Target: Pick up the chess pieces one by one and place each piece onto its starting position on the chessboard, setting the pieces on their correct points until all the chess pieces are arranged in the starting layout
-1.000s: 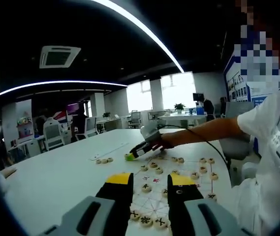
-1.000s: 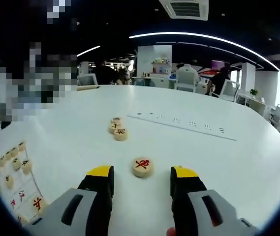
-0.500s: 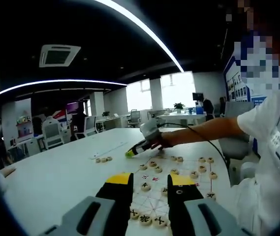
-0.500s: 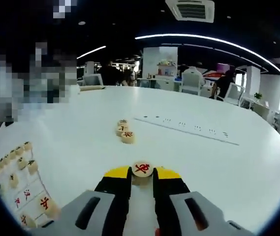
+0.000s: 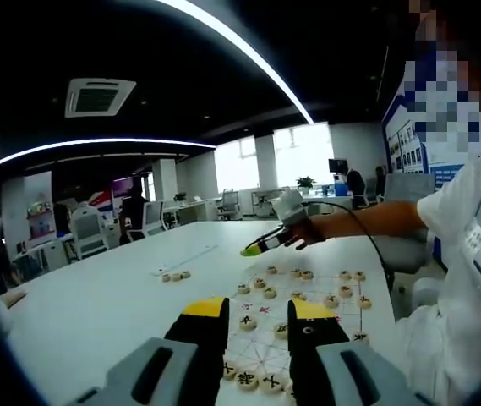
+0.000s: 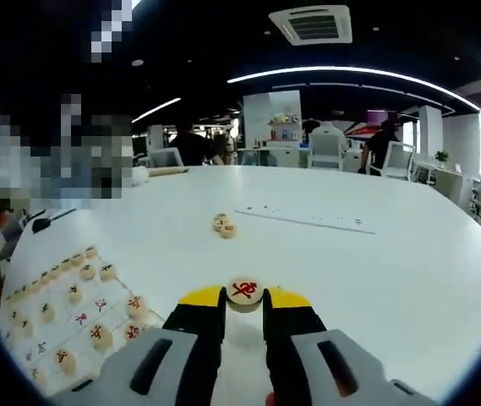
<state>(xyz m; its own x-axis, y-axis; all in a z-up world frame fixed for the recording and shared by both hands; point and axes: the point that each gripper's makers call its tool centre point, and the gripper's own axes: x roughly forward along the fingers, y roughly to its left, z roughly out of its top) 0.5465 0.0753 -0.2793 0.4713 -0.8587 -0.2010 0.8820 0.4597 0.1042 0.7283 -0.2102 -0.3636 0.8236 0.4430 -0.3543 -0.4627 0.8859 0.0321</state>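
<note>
right gripper (image 6: 243, 298): my jaws are clamped on a round wooden disc, the red-marked piece (image 6: 244, 290), lifted off the white table (image 6: 375, 271) and pinched at the yellow tips.
left gripper (image 5: 257, 317): my jaws stand apart with nothing between them, hovering over the near edge of the chessboard (image 5: 284, 326).
where the work is: the chessboard (image 6: 62, 326) lies to the lower left in the right gripper view, with pieces already lined along its rows; a small cluster of loose pieces (image 6: 224, 225) sits well apart on the table beyond.
step in hand: i judge this as the carry, bringing the held piece over to the board for its starting point.
doing it well: i'd keep the disc level and face up, come down straight over a bare crossing on the red side, and release only once it sits flat, so i don't nudge neighbours.
risk: the grip is at the very tips, so a twist could flip the piece.
what each view adds: the left gripper view shows the right gripper (image 5: 267, 244) raised above the board's far side, on the person's outstretched arm; the right gripper view gives me the character on the piece, though i can't read it.
</note>
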